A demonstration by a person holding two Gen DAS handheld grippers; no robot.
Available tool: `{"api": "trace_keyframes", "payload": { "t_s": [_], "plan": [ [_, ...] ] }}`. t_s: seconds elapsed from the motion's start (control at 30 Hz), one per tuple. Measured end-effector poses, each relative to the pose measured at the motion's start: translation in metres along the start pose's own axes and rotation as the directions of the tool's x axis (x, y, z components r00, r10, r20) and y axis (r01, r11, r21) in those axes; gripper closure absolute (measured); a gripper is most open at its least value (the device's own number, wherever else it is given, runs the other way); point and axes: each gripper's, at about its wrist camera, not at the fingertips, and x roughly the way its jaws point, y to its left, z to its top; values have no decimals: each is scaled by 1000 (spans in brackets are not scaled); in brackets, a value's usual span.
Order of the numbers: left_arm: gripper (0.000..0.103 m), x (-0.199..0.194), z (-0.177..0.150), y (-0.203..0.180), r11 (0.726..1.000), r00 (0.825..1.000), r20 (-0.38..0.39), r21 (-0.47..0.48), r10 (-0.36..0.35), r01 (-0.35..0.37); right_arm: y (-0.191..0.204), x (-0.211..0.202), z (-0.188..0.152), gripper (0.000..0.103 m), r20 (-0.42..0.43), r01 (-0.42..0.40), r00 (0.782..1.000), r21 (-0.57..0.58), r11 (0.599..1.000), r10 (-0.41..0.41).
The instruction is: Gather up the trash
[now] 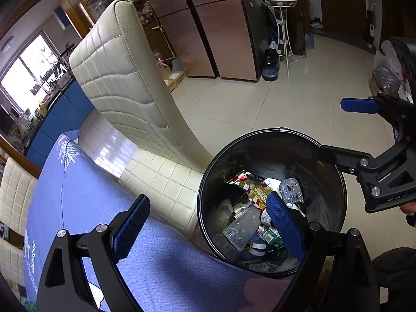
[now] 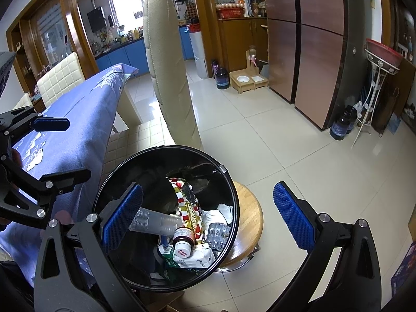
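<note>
- Left claw (image 1: 208,228) and right claw (image 2: 208,221): both spread wide, empty, above the bin (image 2: 228,182).
- Trash, such as the wrapper (image 2: 188,202) and bottle (image 2: 153,222), lies inside the bin.
- For further pickups, we judge it best to lift both claws clear of the rim first.

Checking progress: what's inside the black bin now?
The black bin holds a red-white wrapper, clear plastic bottle, blister pack, small medicine bottle and carton. Lower layers are hidden.
</note>
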Motion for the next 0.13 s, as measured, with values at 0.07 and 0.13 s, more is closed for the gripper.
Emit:
{"api": "trace_keyframes", "payload": {
  "t_s": [0.07,0.13],
  "plan": [
    [15,1,-1,-1,1000,1000,-5,2,0,1,0,0,0,4,0,0,1000,0,1000,0],
    [15,1,-1,0,1000,1000,-5,-2,-3,3,0,0,0,4,-2,0,1000,0,1000,0]
  ]
}}
